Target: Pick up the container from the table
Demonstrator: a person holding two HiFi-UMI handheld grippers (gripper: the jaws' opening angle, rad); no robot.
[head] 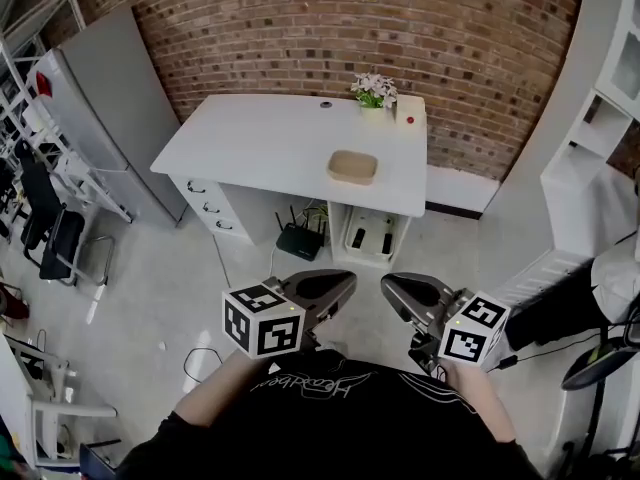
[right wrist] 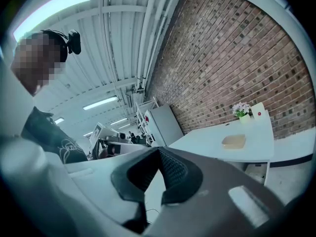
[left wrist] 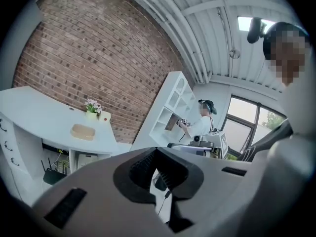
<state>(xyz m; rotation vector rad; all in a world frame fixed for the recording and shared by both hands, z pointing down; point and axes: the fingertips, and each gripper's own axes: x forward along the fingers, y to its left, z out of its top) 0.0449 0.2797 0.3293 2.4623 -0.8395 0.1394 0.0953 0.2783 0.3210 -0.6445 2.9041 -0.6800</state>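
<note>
We hold both grippers close to our chest, well short of the white table (head: 250,148). The left gripper (head: 345,280) has its jaws pressed together with nothing between them, and the right gripper (head: 392,284) is likewise closed and empty. The tan container (head: 353,166) sits on the tabletop near its front right edge, well apart from both grippers. A small pot of flowers (head: 374,90) stands at the back right corner, by the brick wall (head: 400,28). Under the table we see a black box with antennas, probably a router (head: 299,240).
</note>
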